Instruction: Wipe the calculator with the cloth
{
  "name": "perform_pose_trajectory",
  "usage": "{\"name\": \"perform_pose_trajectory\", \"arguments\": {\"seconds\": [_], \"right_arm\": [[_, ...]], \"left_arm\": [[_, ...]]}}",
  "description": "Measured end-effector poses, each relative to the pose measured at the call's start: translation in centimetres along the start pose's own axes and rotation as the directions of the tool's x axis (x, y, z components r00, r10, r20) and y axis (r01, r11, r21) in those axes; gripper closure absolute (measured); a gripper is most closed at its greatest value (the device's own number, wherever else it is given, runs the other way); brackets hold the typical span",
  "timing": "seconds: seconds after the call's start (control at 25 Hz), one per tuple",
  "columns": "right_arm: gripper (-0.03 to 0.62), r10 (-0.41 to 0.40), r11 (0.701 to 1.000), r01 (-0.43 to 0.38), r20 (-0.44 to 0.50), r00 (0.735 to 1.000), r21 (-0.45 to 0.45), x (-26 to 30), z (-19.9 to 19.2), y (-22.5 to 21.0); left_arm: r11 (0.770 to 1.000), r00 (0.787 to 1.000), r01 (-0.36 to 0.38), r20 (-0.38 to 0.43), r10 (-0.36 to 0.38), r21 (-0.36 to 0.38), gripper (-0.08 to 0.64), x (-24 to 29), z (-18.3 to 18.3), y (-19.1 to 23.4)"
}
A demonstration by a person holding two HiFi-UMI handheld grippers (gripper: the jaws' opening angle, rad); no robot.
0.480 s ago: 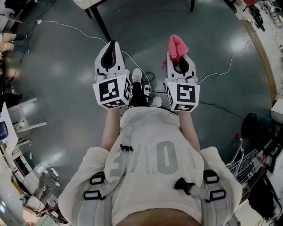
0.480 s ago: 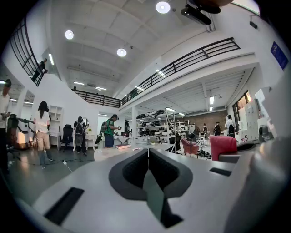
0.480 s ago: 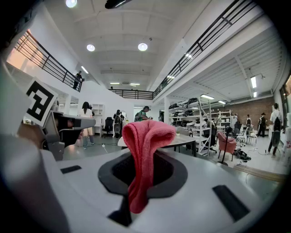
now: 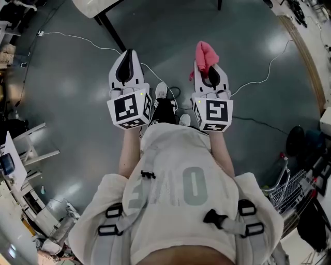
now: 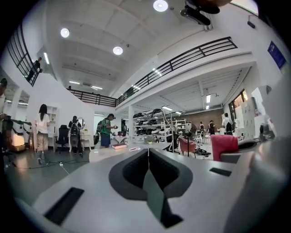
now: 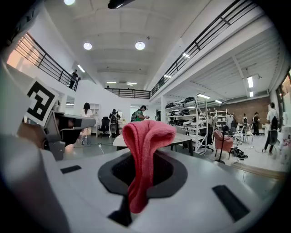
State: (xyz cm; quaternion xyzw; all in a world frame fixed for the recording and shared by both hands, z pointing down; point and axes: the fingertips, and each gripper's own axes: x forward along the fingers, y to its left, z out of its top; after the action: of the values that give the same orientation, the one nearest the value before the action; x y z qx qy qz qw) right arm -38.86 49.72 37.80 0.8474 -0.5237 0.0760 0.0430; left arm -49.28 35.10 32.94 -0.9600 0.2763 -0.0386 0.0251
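My right gripper (image 4: 208, 66) is shut on a pink cloth (image 4: 205, 54), which bunches up over the jaw tips and hangs down between them in the right gripper view (image 6: 143, 154). My left gripper (image 4: 128, 52) is shut with nothing in it; its jaws meet in a thin line in the left gripper view (image 5: 148, 151). Both grippers are held level at waist height above the grey floor, side by side. No calculator shows in any view. A white table (image 6: 184, 138) stands ahead of the grippers, and its corner (image 4: 93, 7) sits at the top of the head view.
White cables (image 4: 83, 37) trail across the grey floor (image 4: 62, 93). A wire basket (image 4: 289, 189) and dark gear stand at the right, racks and chairs (image 4: 31, 150) at the left. Several people (image 5: 42, 132) stand far off among shelves (image 6: 204, 120).
The floor and the table corner have slid slightly left in the head view. Both grippers keep their pose, and the cloth stays in the right one.
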Motion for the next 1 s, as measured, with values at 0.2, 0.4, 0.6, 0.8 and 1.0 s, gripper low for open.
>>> {"name": "perform_pose_trajectory", "arguments": {"seconds": [0.2, 0.4, 0.6, 0.8, 1.0], "right_arm": [[0.537, -0.029, 1.000, 0.029, 0.004, 1.000, 0.006, 3.1, 0.7, -0.5], [0.537, -0.075, 0.997, 0.075, 0.001, 0.997, -0.004, 8.3, 1.8, -2.4], [0.537, -0.091, 0.996, 0.092, 0.015, 0.996, -0.014, 15.3, 4.8, -1.5], [0.537, -0.136, 0.991, 0.136, 0.036, 0.990, -0.015, 20.6, 7.8, -0.5], [0.537, -0.159, 0.987, 0.161, 0.053, 0.986, -0.019, 23.7, 8.4, -0.9]], "left_arm": [[1.000, 1.000, 0.022, 0.007, -0.022, -0.011, 0.535, 4.0, 0.2, 1.8], [0.999, 0.997, 0.028, 0.071, -0.027, -0.015, 0.535, 9.6, 1.3, 4.1], [0.999, 0.994, 0.043, 0.105, -0.040, -0.033, 0.535, 16.0, 3.4, 9.0], [0.996, 0.987, 0.082, 0.144, -0.075, -0.045, 0.535, 19.8, 5.6, 14.0], [0.997, 0.985, 0.046, 0.167, -0.035, -0.064, 0.535, 23.0, 5.3, 17.1]]}}
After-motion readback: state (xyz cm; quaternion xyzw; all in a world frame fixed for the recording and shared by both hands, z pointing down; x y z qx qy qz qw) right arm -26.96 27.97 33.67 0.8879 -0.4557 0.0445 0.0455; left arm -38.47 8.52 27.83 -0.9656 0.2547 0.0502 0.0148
